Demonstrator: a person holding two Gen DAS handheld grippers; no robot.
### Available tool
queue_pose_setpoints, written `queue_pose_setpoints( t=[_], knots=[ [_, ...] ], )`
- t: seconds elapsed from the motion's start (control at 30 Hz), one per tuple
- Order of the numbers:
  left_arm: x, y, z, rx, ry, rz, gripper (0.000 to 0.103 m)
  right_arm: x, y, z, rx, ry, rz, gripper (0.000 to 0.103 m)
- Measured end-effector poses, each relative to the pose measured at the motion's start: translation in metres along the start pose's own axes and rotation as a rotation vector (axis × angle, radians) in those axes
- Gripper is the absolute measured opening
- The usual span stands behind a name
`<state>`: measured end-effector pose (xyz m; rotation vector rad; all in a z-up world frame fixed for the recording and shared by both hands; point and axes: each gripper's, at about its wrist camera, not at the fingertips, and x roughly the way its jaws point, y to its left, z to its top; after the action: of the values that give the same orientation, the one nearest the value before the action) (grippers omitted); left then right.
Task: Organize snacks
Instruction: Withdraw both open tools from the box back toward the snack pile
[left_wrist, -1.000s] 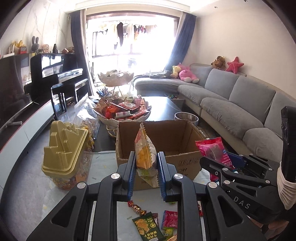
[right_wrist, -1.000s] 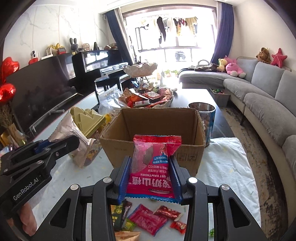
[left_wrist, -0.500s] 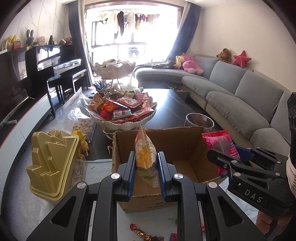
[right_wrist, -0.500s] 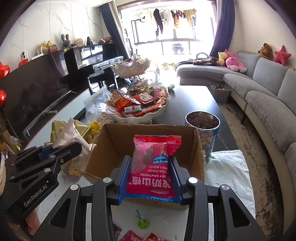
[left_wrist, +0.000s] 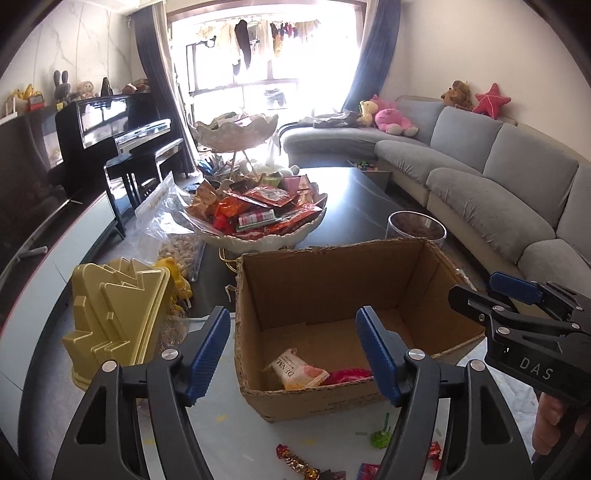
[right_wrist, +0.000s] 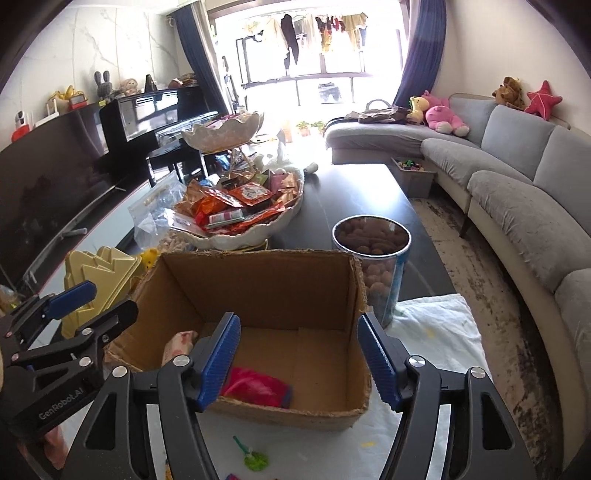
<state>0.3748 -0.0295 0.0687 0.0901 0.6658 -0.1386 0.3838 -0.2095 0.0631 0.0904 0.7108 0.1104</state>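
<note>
With both grippers released and empty above the cardboard box, you should next fetch the loose candies below them.

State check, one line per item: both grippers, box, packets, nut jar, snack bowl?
left hand-held gripper: open, empty
right hand-held gripper: open, empty
cardboard box: open-topped, upright
pale snack packet: lying in box
red hawthorn packet: lying in box
nut jar: lidless, filled
white snack bowl: heaped with packets
</note>
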Motion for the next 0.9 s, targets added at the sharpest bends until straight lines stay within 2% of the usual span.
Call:
queue_pose_setpoints(
  t=[0.1, 0.2, 0.4, 0.67, 0.9],
  knots=[
    [-0.017, -0.005, -0.008, 0.013, -0.007, -0.014, 0.075, -0.012, -0.004, -0.009, 0.004, -0.001, -0.002, 0.068],
    [-0.033, -0.010, -0.015, 0.008, -0.008, -0.030, 0.077, -0.026, -0.005, -0.019, -0.005, -0.010, -0.015, 0.075],
    [-0.066, -0.017, -0.036, -0.002, -0.024, -0.042, 0.080, -0.064, -0.005, -0.045, -0.029, -0.034, -0.023, 0.078],
    [-0.099, -0.033, -0.070, 0.010, -0.039, -0.066, 0.084, -0.106, -0.005, -0.078, -0.070, -0.091, -0.044, 0.079],
    [-0.121, -0.048, -0.097, -0.004, -0.038, -0.082, 0.085, -0.126, -0.012, -0.110, -0.053, -0.066, -0.001, 0.079]
  ],
)
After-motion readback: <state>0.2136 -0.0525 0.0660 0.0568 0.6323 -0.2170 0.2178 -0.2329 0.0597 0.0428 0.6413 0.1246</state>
